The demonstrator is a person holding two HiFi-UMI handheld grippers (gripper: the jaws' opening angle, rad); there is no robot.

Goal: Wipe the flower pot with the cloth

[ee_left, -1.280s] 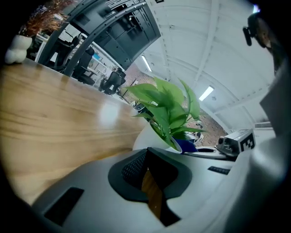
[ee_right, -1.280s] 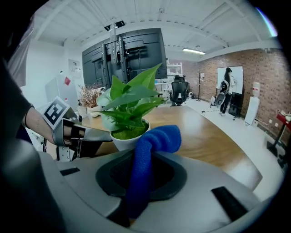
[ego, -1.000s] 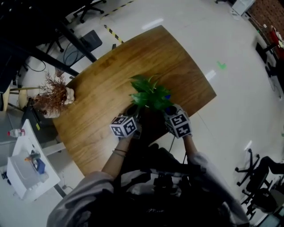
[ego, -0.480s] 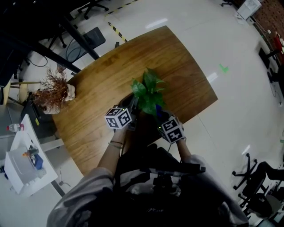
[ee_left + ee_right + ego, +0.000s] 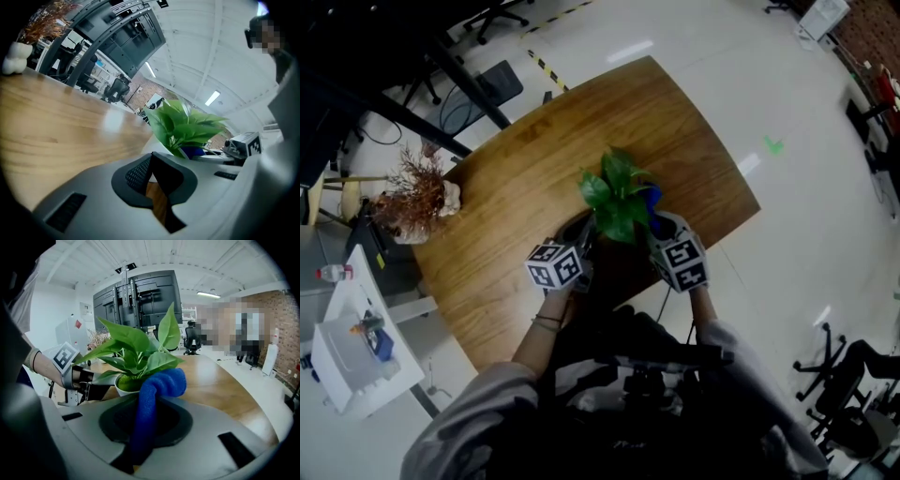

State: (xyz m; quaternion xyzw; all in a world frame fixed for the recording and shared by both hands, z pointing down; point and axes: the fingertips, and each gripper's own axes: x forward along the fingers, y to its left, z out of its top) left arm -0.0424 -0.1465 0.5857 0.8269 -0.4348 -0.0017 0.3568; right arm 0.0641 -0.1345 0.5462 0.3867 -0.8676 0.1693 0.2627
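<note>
A white flower pot [image 5: 123, 389] with a green leafy plant [image 5: 614, 192] stands on the wooden table [image 5: 516, 187], near its front edge. My right gripper [image 5: 145, 416] is shut on a blue cloth [image 5: 161, 383], whose rolled end pokes out against the pot's right side, under the leaves. The same cloth [image 5: 652, 197] shows beside the plant in the head view. My left gripper [image 5: 151, 161] is at the pot's left side, its jaws closed on the white rim as far as I can see. From the right gripper view the left gripper [image 5: 101, 387] reaches to the pot.
A dried brown plant [image 5: 412, 202] stands at the table's far left corner. A white cart [image 5: 356, 361] with small items is on the floor at the left. Office chairs [image 5: 839, 375] stand on the floor at the right. The table's front edge lies just under both grippers.
My right gripper with the cloth pulled back toward me, then moved forward again beside the pot. The plant has shifted slightly farther onto the table since a second ago. The left gripper barely moved.
</note>
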